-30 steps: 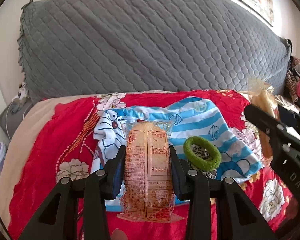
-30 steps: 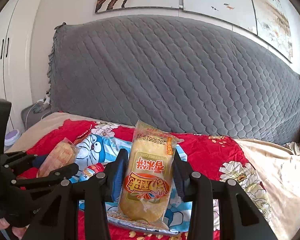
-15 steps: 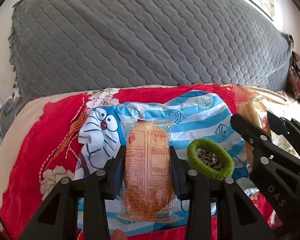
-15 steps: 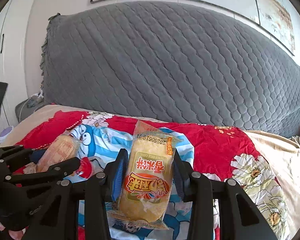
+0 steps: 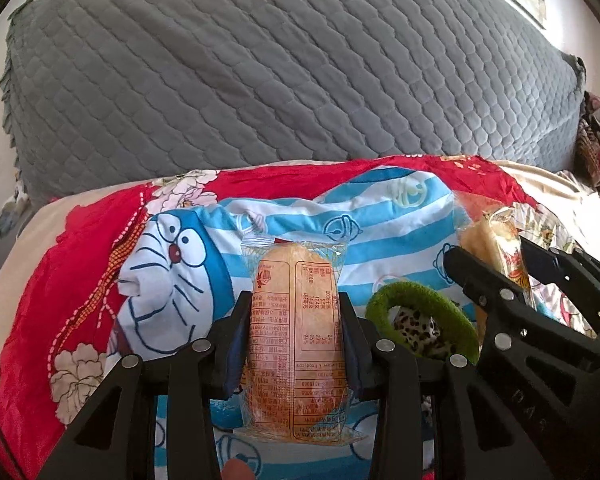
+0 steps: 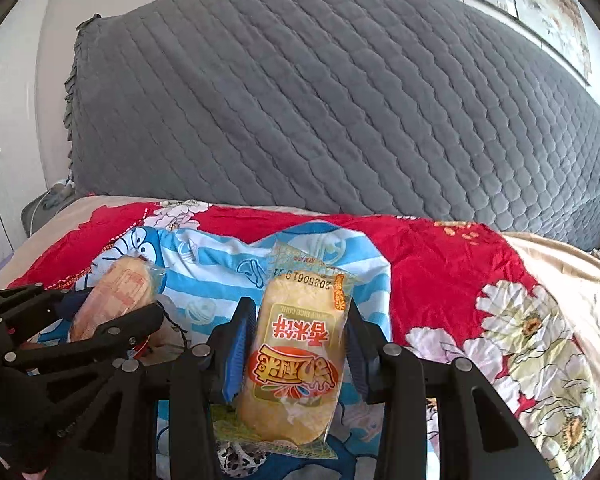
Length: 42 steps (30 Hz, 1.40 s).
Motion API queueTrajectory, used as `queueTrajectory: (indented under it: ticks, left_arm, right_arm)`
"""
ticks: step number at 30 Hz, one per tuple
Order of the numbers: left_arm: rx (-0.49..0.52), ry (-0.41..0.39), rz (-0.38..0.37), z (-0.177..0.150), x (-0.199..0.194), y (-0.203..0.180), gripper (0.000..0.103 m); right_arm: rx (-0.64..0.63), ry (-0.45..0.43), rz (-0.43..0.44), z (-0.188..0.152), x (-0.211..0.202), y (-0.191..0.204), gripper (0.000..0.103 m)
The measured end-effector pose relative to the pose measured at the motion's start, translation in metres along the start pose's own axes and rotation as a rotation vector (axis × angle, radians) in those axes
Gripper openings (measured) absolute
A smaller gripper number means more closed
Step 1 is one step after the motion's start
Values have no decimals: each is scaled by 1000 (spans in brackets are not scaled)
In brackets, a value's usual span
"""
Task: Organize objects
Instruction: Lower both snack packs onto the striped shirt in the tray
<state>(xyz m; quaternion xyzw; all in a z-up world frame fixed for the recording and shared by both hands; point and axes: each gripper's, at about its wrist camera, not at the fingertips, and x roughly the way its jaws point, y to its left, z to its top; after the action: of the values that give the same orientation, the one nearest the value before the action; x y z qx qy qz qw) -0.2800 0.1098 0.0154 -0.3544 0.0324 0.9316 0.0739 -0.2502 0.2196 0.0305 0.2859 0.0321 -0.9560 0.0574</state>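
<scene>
My left gripper (image 5: 294, 308) is shut on an orange rice-cracker packet (image 5: 296, 344) with its printed back facing up, held above a blue-striped Doraemon cloth (image 5: 204, 256) on the bed. My right gripper (image 6: 300, 316) is shut on a yellow rice-cracker packet (image 6: 296, 356) with red lettering. The two grippers are side by side; the right one shows at the right of the left wrist view (image 5: 532, 320), the left one at the left of the right wrist view (image 6: 60, 340). A green hair ring (image 5: 420, 320) with a leopard-print scrunchie (image 5: 414, 330) inside lies on the cloth between them.
The bed has a red floral blanket (image 5: 60, 280) under the cloth and a beige sheet (image 6: 560, 256) to the right. A grey quilted headboard (image 5: 260, 80) rises behind. Clothes (image 5: 598, 140) are piled at the far right.
Both grippers have moved forward and lower over the Doraemon cloth, still holding their packets. The green hair ring now sits closer, between the two grippers.
</scene>
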Motion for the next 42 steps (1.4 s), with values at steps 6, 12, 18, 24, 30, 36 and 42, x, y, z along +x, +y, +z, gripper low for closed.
queueTrajectory:
  ticks: [6, 12, 18, 24, 30, 36, 42]
  left_arm:
    - [11, 12, 6, 0, 10, -5, 41]
    - [24, 37, 14, -2, 22, -8, 41]
    - [13, 64, 23, -11, 31, -6, 44]
    - [15, 58, 13, -10, 26, -3, 53]
    - [4, 57, 8, -12, 22, 4, 63]
    - [-14, 55, 2, -15, 17, 10, 69]
    - [-2, 62, -9, -19, 12, 9, 71]
  right_arm:
    - [-3, 15, -12, -3, 8, 1, 43]
    - [5, 47, -11, -9, 19, -3, 42]
    - [-2, 71, -24, -14, 27, -3, 41]
    - [2, 90, -23, -17, 31, -5, 41]
    - [6, 100, -23, -19, 32, -5, 47]
    - [8, 101, -34, -20, 29, -4, 58]
    - [4, 107, -39, -21, 26, -4, 60]
